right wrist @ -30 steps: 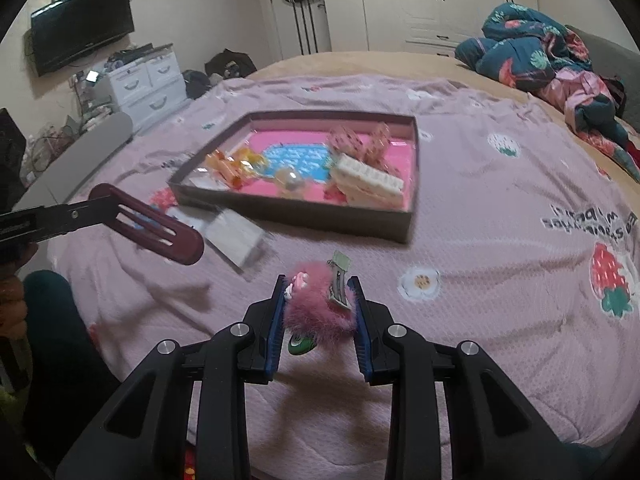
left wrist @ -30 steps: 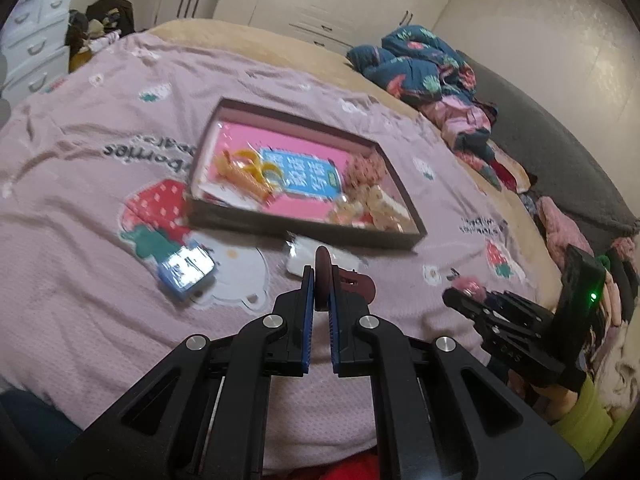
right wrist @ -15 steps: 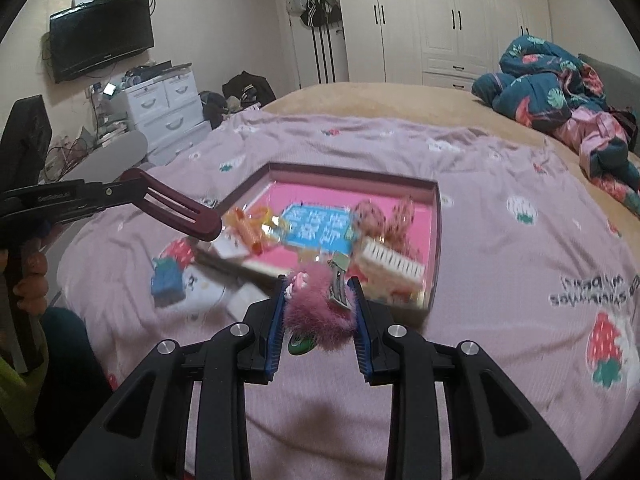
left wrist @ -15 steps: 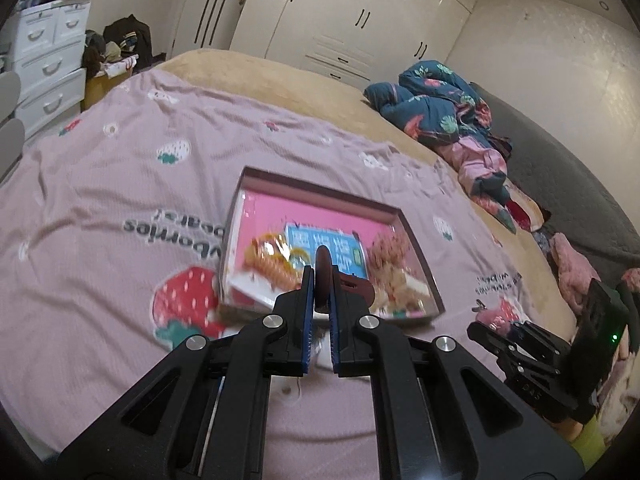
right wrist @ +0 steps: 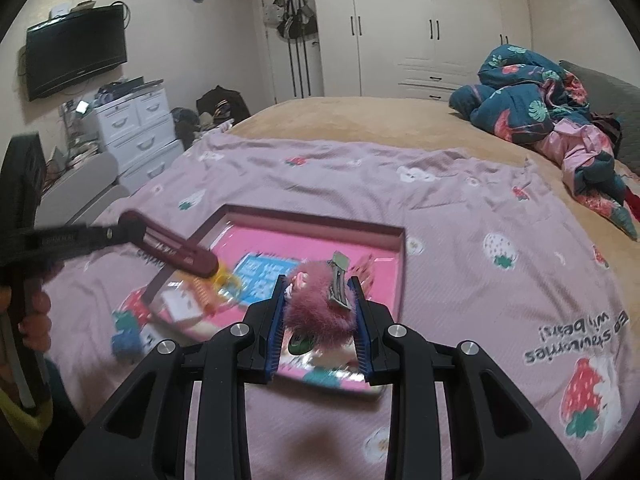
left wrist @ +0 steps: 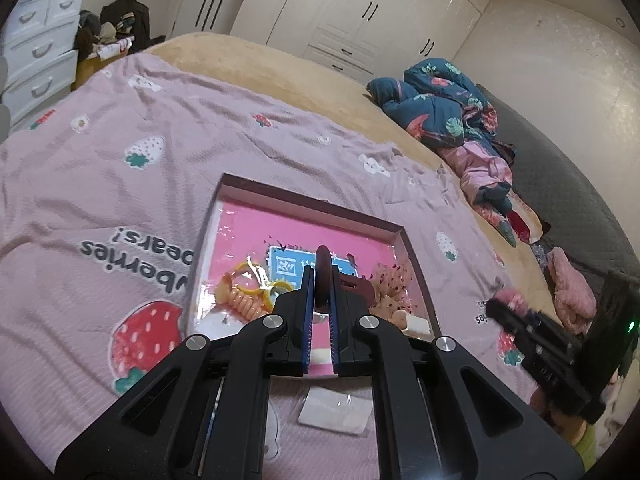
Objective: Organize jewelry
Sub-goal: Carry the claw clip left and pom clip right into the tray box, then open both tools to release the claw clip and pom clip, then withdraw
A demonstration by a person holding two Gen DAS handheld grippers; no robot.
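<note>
I see a mauve bedspread printed with red strawberries and dark lettering. On it, a brown-walled box tray has a glossy pink floor with a blue card and yellow-orange coils. My black grippers have blue-edged pads.

Both tongs have advanced from the near bedspread toward the open box. The left tongs, formerly short of the box's near wall, now hang over its pink floor, so the dark red hair clip they grip lies before the blue card. The right tongs, bearing the pink fluffy hair clip, have likewise crossed the near wall; the white packet now sits below the left tongs.
</note>
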